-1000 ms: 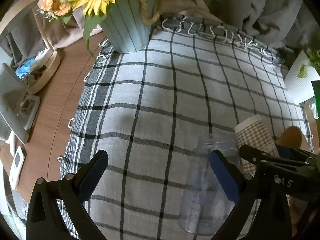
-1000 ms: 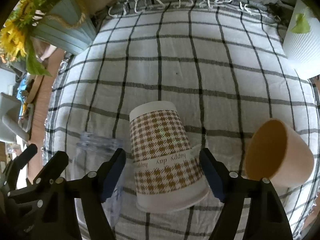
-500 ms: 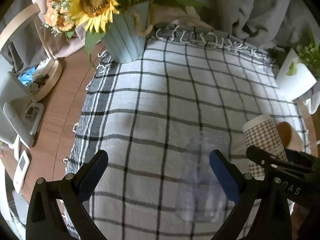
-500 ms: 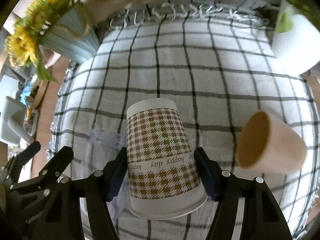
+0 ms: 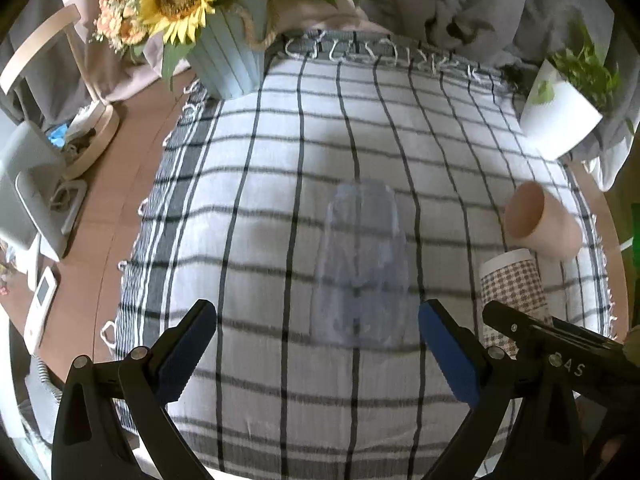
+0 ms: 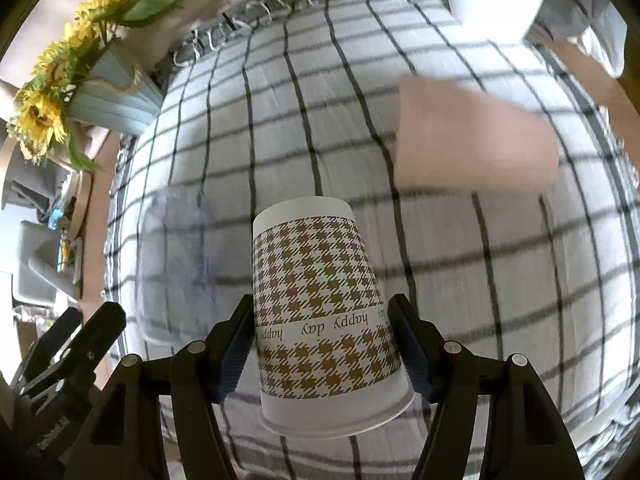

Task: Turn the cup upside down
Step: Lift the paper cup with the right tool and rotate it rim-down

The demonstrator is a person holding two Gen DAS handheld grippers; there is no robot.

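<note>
My right gripper is shut on the houndstooth paper cup, pads on both its sides, rim toward me and base pointing away; the cup is held above the checked cloth. The same cup shows at the right of the left wrist view. My left gripper is open and empty, with a clear plastic cup lying on the cloth just ahead between its fingers. A plain tan cup lies on its side at the right; it looks blurred in the right wrist view.
A checked cloth covers the round wooden table. A blue vase of sunflowers stands at the back left, a white plant pot at the back right. A tray and small devices sit at the left.
My right gripper closed on the houndstooth cup and lifted it off the cloth, tilting up. My left gripper pulled back, so the clear cup now lies farther ahead of it.
</note>
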